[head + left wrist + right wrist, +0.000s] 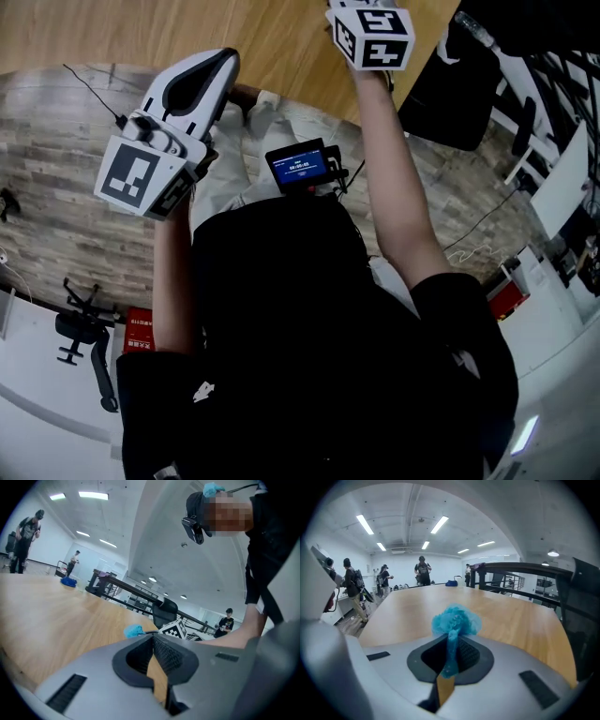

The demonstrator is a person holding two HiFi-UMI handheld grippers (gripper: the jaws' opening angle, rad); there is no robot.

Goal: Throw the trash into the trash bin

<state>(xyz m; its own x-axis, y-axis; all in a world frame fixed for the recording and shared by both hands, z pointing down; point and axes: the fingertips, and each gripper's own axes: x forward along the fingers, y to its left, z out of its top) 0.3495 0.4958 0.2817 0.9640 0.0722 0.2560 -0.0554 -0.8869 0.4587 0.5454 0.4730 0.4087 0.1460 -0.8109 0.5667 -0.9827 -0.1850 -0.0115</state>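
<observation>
A crumpled bright blue piece of trash (pixel 456 620) sticks up from between the pads of my right gripper (pixel 452 641), which is shut on it above the wooden table (pixel 440 599). In the left gripper view the same blue trash (pixel 133 630) shows just past my left gripper (pixel 153 638), beside the right gripper's marker cube (pixel 173 629). My left gripper's pads meet at the tips with nothing between them. In the head view my left gripper (pixel 220 66) points towards the table, and only the right gripper's marker cube (pixel 372 36) shows, its jaws cut off at the top. No trash bin is in any view.
A black office chair (pixel 165 610) stands at the table's far side, also in the head view as the black chair (pixel 450 94). Dark railings (pixel 520 569) run behind it. People (pixel 423 571) stand at the table's far end. A small lit screen (pixel 300 167) hangs on the person's chest.
</observation>
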